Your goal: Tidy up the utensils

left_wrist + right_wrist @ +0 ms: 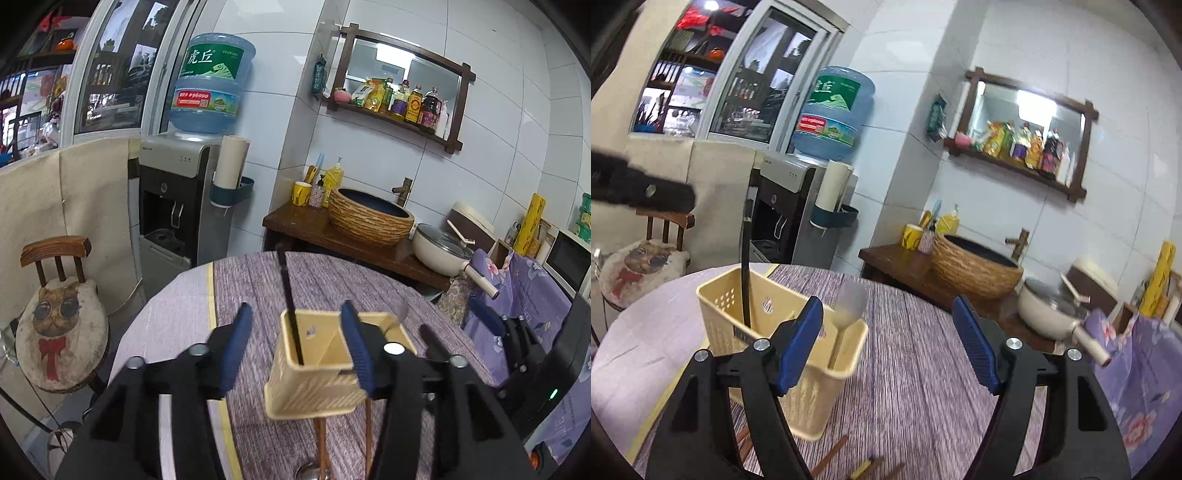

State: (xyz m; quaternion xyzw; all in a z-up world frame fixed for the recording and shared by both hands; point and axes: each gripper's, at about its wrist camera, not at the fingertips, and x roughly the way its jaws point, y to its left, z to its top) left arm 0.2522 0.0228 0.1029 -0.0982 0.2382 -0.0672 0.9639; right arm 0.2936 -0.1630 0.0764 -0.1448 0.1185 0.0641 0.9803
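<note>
**Both grippers hover spread by the cream holder**

The left gripper (pixel 295 347) has its fingers apart, straddling the holder (pixel 314 373) on the counter (pixel 916 354). The right gripper (pixel 890 339) gapes empty beside it. Inside the holder: a black-handled utensil (pixel 745 280) upright, a spoon (pixel 849 306) leaning. Chopsticks (pixel 827 456) lie before it.

The left gripper (pixel 295 345) and right gripper (pixel 892 341) look alike: matte black angular plastic arms with triangular cut-outs, round silver screws at the joints, and ribbed blue rubber pads (pixel 975 343) lining the fingers.
</note>
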